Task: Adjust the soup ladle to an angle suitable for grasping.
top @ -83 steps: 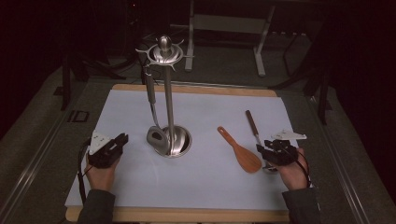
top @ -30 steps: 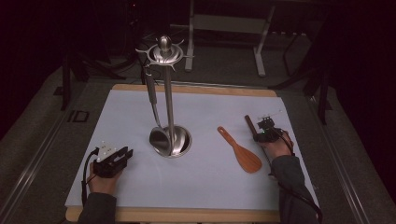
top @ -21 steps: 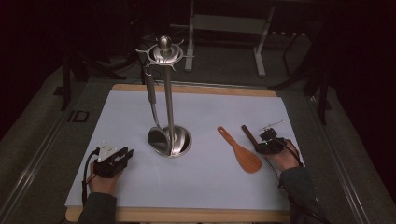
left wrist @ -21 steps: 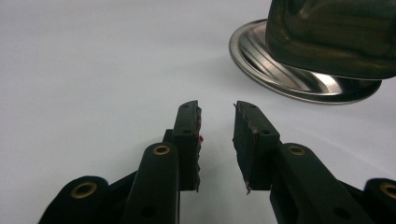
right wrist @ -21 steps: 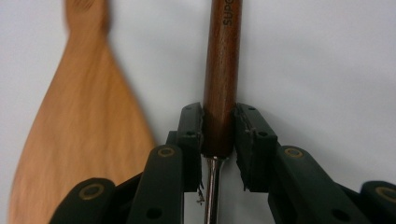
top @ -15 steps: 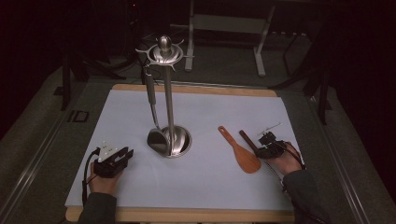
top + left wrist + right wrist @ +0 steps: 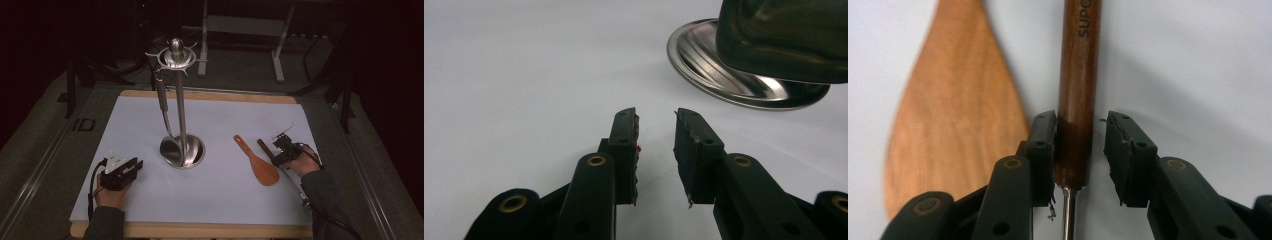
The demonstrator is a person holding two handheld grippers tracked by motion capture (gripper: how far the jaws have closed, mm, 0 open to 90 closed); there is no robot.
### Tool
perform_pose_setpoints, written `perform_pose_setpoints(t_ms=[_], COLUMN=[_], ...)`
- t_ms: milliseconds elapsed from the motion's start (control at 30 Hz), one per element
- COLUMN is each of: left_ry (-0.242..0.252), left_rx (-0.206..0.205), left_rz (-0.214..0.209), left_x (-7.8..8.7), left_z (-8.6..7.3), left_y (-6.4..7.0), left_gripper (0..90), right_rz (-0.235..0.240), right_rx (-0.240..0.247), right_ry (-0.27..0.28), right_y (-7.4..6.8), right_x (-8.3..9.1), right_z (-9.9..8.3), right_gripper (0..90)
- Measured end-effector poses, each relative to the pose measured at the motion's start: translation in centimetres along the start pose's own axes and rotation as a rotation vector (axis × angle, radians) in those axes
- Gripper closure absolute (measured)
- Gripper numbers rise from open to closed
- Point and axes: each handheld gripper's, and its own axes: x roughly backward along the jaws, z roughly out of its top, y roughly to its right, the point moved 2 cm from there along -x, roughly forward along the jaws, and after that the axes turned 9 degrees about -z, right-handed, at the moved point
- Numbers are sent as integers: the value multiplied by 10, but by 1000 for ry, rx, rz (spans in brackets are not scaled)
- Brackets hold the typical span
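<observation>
Right tool (image 7: 1075,142) open astride brown utensil handle (image 7: 1078,80), not yet clamped; left tool (image 7: 656,137) open, idle; ladle (image 7: 167,145) already hung on rack (image 7: 180,100)

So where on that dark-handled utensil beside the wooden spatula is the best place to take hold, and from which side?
Grip the utensil on its round wooden handle, near the end where the thin metal shank starts. It lies flat on the table, so come from above with one jaw on each long side. The right gripper already straddles it there, still open. The wooden spatula lies close on one side, leaving that jaw little room.
</observation>
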Motion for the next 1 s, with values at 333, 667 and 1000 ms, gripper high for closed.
perform_pose_setpoints(t_ms=[333, 667, 1000], left_ry=[-2, -2, -1], left_rx=[-2, -1, -1], left_rz=[1, -2, -2], left_x=[0, 0, 0], left_z=[0, 0, 0], left_y=[0, 0, 0], left_gripper=[708, 705, 705], right_rz=[14, 1, 2], right_rx=[-31, -4, 5], right_ry=[-76, -131, -158], right_y=[8, 6, 6], right_x=[-2, -5, -5], right_z=[2, 7, 9], right_gripper=[652, 717, 723])
